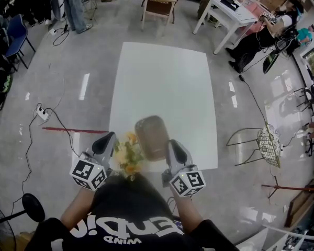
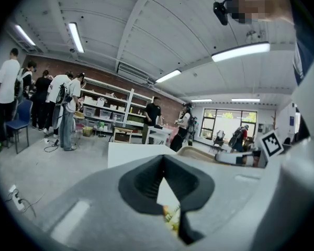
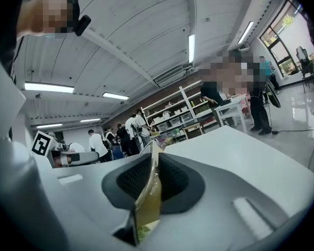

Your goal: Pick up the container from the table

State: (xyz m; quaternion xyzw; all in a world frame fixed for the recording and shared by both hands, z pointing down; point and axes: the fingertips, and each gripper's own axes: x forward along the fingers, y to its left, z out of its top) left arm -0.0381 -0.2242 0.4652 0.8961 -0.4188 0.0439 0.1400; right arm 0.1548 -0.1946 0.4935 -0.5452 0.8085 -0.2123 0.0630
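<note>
The container [image 1: 152, 137] is a brownish translucent plastic box with yellow and green contents [image 1: 126, 158], at the near edge of the white table [image 1: 167, 77]. My right gripper [image 1: 170, 144] is beside it on the right. In the right gripper view this gripper [image 3: 153, 156] is shut on the container's thin translucent wall [image 3: 149, 192], which runs up between the pads. My left gripper [image 1: 109, 138] is at the contents' left side. In the left gripper view its jaws [image 2: 165, 163] meet at the tips. A yellow-green scrap [image 2: 171, 213] shows low in the gap; whether it is pinched I cannot tell.
Grey floor surrounds the table. A power strip and cables [image 1: 42, 114] lie on the left, and a red strip [image 1: 73, 130] runs toward the table. A wire chair [image 1: 261, 143] stands right, a wooden chair [image 1: 158, 7] and a white desk [image 1: 230, 14] beyond, with several people around.
</note>
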